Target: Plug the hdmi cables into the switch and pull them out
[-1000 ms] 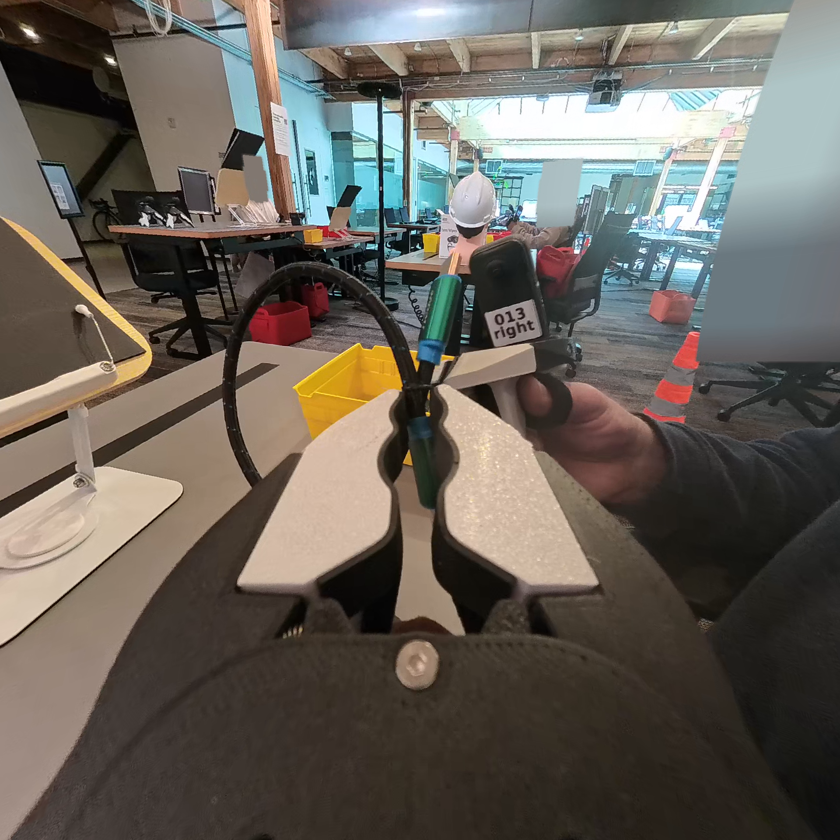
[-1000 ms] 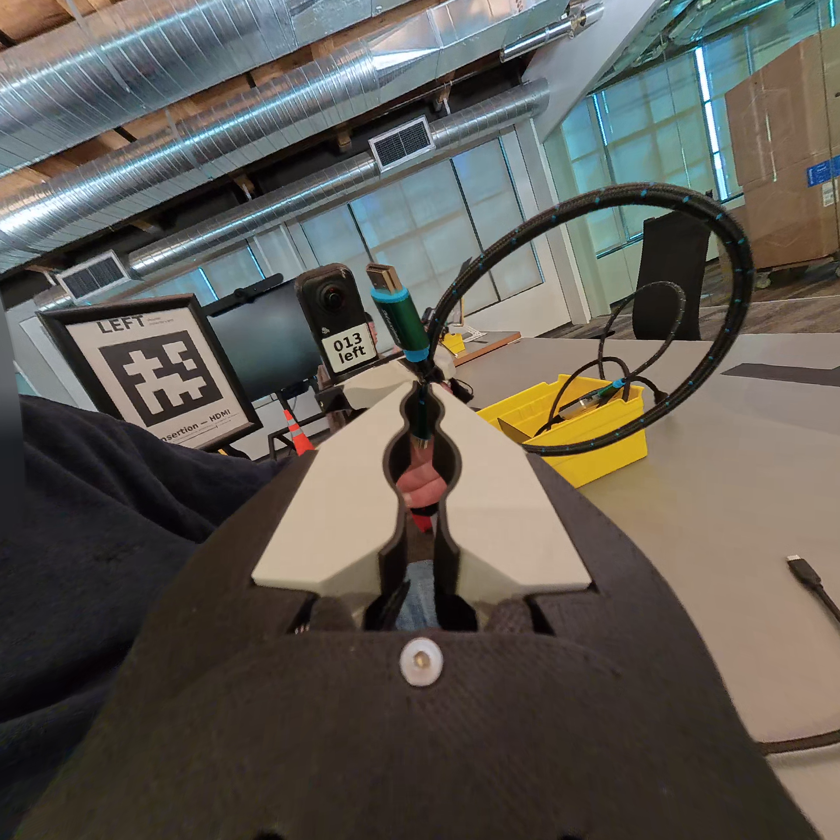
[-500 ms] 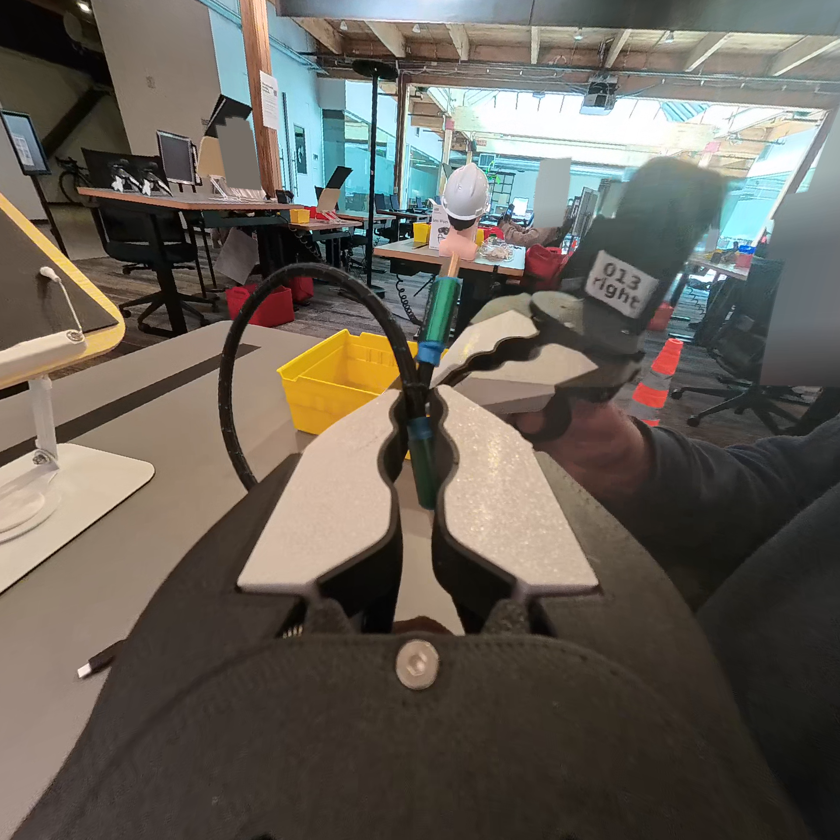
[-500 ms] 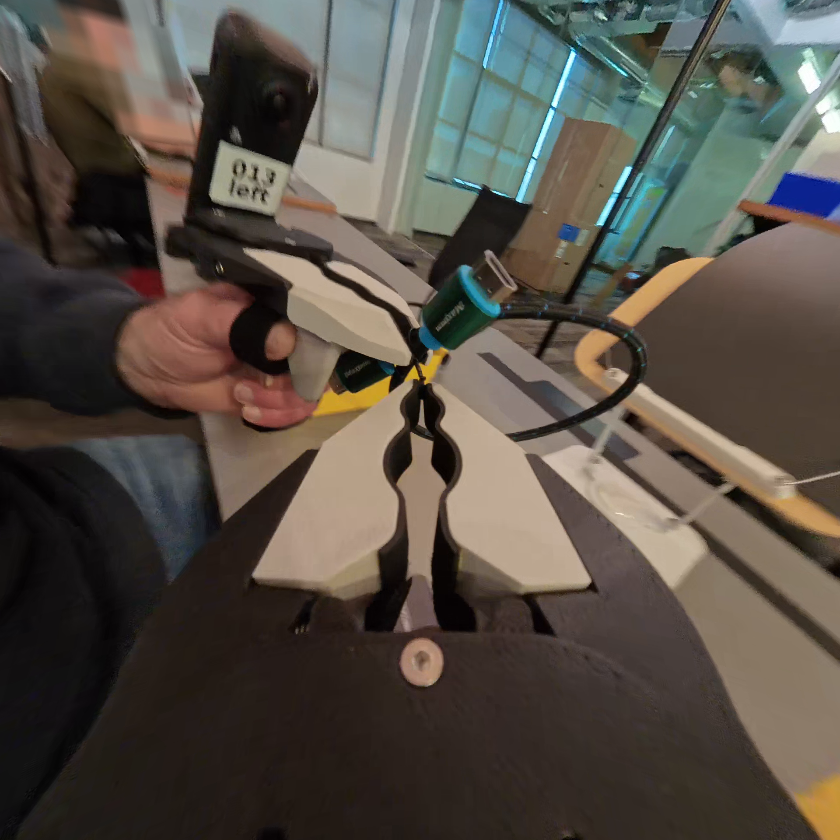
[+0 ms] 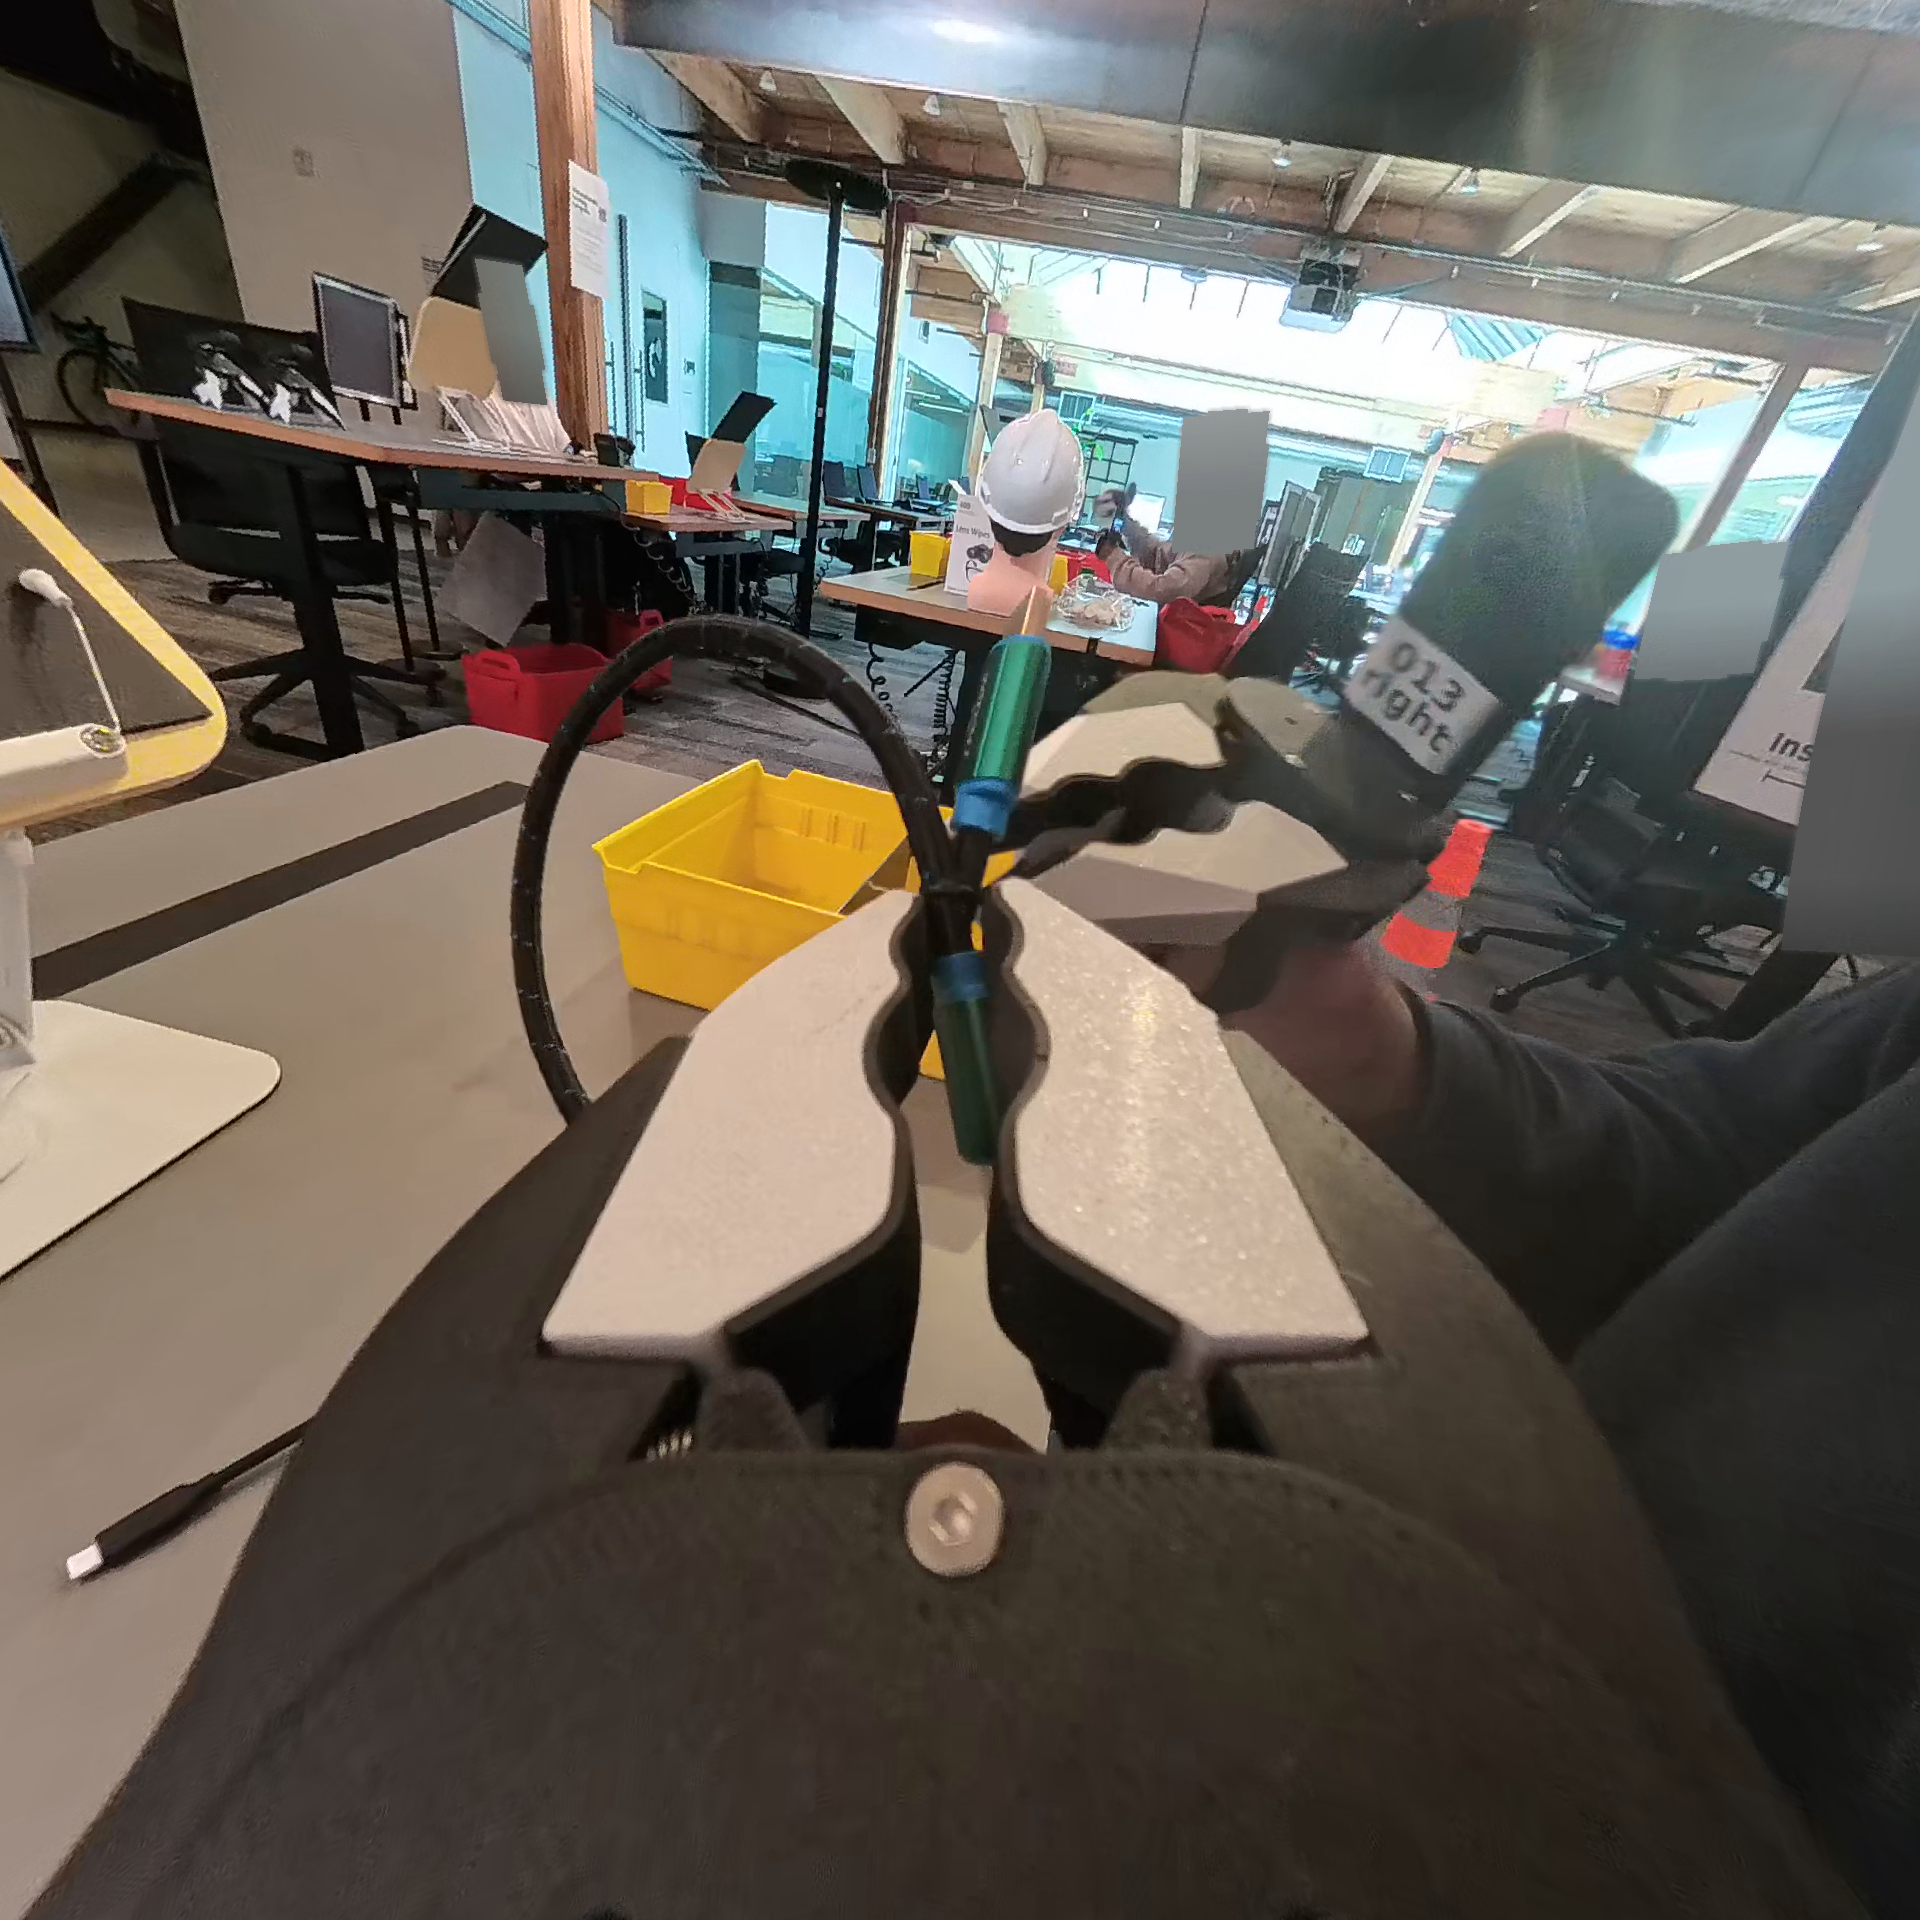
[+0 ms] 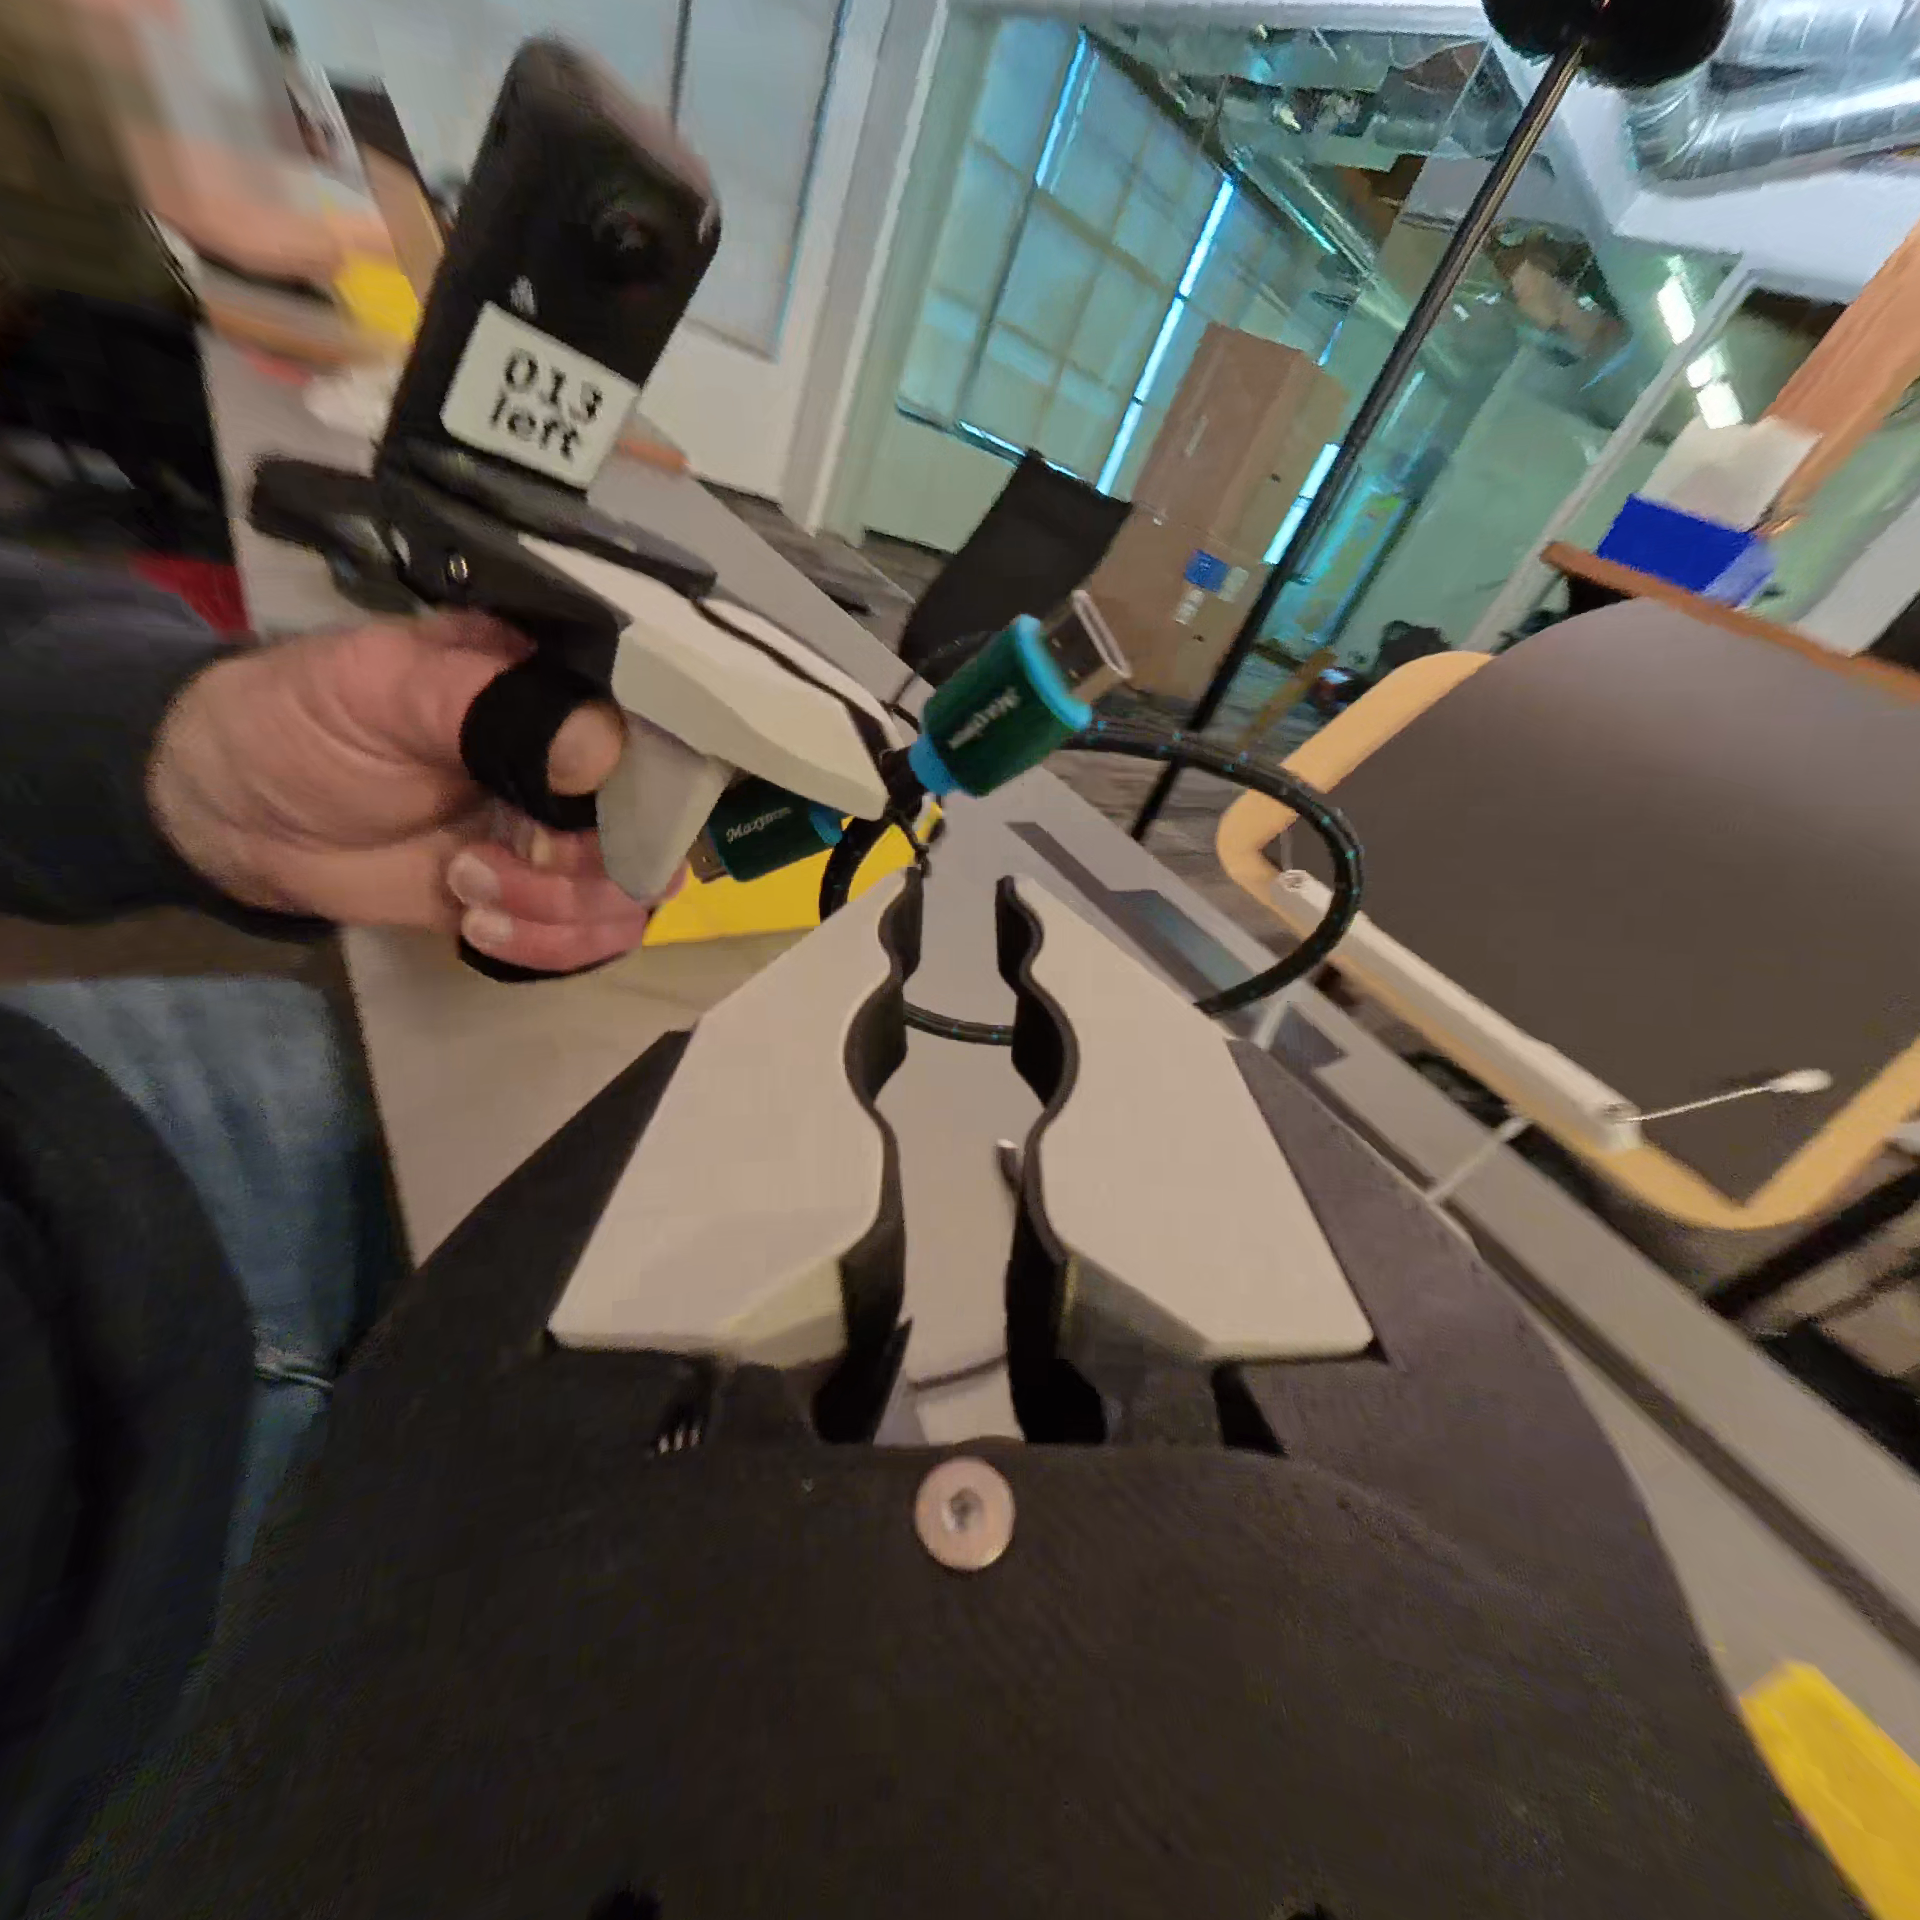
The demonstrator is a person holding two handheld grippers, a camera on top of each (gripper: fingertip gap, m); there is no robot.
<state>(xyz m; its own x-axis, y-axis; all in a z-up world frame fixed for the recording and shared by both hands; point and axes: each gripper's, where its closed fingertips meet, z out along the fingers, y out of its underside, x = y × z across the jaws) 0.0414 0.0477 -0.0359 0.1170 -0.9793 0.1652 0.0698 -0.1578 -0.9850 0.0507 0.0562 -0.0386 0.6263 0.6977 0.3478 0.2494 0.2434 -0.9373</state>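
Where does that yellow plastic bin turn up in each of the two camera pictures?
Left wrist view: the yellow bin sits on the grey table, centre-left, just beyond the left gripper, open side up.
Right wrist view: only a yellow sliver of the bin shows, left of centre, under the hand holding the left gripper.
Shared landmark: the looped black HDMI cable with its green plugs.

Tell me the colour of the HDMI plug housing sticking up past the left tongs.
Green housing with a blue collar; clearest in the right wrist view.
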